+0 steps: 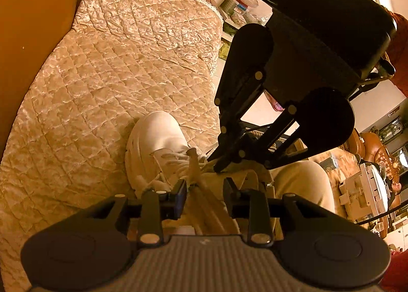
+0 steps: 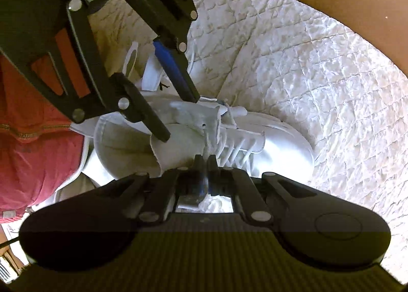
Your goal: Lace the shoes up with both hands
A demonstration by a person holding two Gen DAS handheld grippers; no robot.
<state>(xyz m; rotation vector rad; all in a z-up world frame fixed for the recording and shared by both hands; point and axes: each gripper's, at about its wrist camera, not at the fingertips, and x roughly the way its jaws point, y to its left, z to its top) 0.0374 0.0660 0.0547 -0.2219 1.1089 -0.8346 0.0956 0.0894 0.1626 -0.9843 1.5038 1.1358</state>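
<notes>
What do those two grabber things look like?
Both are matte black. The left gripper has round side lobes, a grey ribbed body, silver rivets on slim link bars, and a blue pad on one finger. The right gripper looks the same: black lobes, ribbed body, silver rivets. No cables show. The person wears a red top.

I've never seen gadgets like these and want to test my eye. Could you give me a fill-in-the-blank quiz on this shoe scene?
1. The shoe is ____ in colour.
2. The shoe rests on a ____ cover with a diamond pattern.
3. The right hand-held gripper is shut on a ____.
4. The jaws of the left hand-held gripper stand ____, with laces running between them.

Missing words: white; quilted; shoelace; apart
</notes>
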